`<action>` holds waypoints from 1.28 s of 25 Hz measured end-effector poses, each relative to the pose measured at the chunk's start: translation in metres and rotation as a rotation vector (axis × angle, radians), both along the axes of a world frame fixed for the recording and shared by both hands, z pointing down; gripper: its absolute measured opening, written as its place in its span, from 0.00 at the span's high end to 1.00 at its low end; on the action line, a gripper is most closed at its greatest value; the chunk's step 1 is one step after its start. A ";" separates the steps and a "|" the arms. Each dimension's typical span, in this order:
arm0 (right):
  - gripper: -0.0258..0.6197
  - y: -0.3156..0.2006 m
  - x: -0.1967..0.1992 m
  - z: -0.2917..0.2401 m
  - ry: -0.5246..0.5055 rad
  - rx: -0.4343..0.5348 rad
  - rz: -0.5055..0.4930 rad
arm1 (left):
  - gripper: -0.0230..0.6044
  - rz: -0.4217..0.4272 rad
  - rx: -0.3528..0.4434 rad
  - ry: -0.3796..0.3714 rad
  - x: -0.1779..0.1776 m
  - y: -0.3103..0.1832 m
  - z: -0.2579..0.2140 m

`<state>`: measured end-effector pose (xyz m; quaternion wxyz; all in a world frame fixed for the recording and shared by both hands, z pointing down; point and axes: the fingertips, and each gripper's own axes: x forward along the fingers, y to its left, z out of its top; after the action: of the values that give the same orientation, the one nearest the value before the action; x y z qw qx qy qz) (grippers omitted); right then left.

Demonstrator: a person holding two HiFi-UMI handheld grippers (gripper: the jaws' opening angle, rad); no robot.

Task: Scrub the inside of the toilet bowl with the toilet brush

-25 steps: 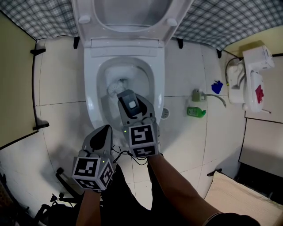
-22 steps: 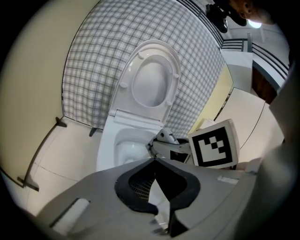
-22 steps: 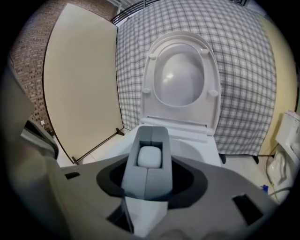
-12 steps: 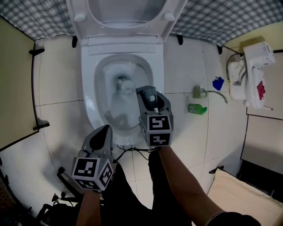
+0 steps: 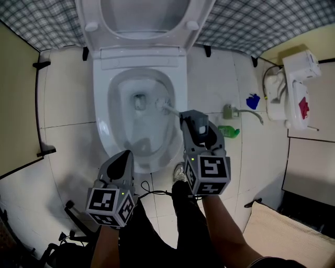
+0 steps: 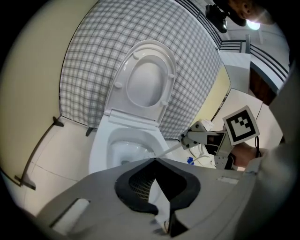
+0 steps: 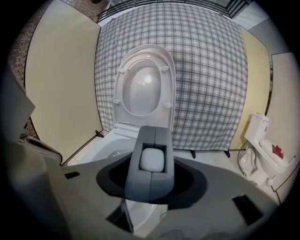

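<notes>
The white toilet bowl (image 5: 118, 137) stands open, its lid (image 5: 144, 15) raised against the wall. My right gripper (image 5: 194, 119) hangs over the bowl's right rim, shut on the grey handle of the toilet brush (image 5: 168, 109). The brush's pale shaft slants down and left into the bowl, near the drain. In the right gripper view the handle end (image 7: 151, 161) fills the space between the jaws. The left gripper view shows the shaft (image 6: 171, 147) running from the right gripper (image 6: 206, 139) into the bowl (image 6: 124, 147). My left gripper (image 5: 125, 155) hovers by the bowl's front edge, shut (image 6: 154, 160) and empty.
A green bottle (image 5: 229, 131), a wall valve with a hose (image 5: 230, 111) and a blue object (image 5: 253, 101) lie right of the toilet. A white unit with a red mark (image 5: 293, 89) stands at the far right. Checked curtain (image 5: 251, 26) behind, beige partition (image 5: 15, 104) at left, black cable (image 5: 152, 191) on the floor.
My right gripper has swung from above the bowl's front to its right rim, and the brush head has slid right inside the bowl. The left gripper has stayed put.
</notes>
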<state>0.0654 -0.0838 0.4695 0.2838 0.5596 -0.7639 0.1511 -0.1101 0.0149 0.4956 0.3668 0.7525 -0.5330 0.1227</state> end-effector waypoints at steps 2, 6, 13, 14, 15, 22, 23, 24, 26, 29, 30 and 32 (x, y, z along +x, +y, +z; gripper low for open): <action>0.65 0.005 -0.007 -0.004 -0.013 0.000 -0.029 | 0.95 -0.004 -0.001 0.002 0.000 0.003 0.001; 0.66 0.019 -0.040 -0.004 -0.039 0.002 -0.126 | 0.95 -0.018 -0.005 0.005 -0.004 0.010 0.001; 0.66 0.029 -0.125 -0.008 -0.191 -0.019 -0.239 | 0.95 -0.063 -0.001 0.003 -0.027 0.012 -0.003; 0.66 0.029 -0.134 -0.007 -0.204 -0.028 -0.255 | 0.95 -0.070 0.000 0.004 -0.029 0.012 -0.004; 0.66 0.030 -0.141 -0.006 -0.212 -0.038 -0.271 | 0.95 -0.075 0.003 0.004 -0.031 0.012 -0.004; 0.66 0.034 -0.151 0.021 -0.137 -0.093 -0.306 | 0.95 -0.086 -0.004 0.009 -0.036 0.012 0.000; 0.66 0.034 -0.146 0.028 -0.120 -0.101 -0.296 | 0.95 -0.086 -0.007 0.011 -0.035 0.012 0.001; 0.66 0.034 -0.141 0.036 -0.111 -0.111 -0.280 | 0.95 -0.084 -0.009 0.011 -0.034 0.012 0.002; 0.66 0.031 -0.129 0.054 -0.088 -0.125 -0.255 | 0.95 -0.079 -0.011 0.012 -0.032 0.011 0.003; 0.66 0.027 -0.114 0.079 -0.048 -0.149 -0.234 | 0.95 -0.071 -0.015 0.010 -0.029 0.009 0.005; 0.66 0.024 -0.111 0.087 -0.040 -0.159 -0.227 | 0.95 -0.068 -0.017 0.009 -0.028 0.008 0.006; 0.66 0.019 -0.105 0.101 -0.022 -0.176 -0.215 | 0.95 -0.058 -0.019 0.008 -0.024 0.007 0.007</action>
<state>-0.0396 -0.0646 0.5709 0.3381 0.4458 -0.8062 0.1925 -0.1337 0.0219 0.5024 0.3793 0.7339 -0.5518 0.1140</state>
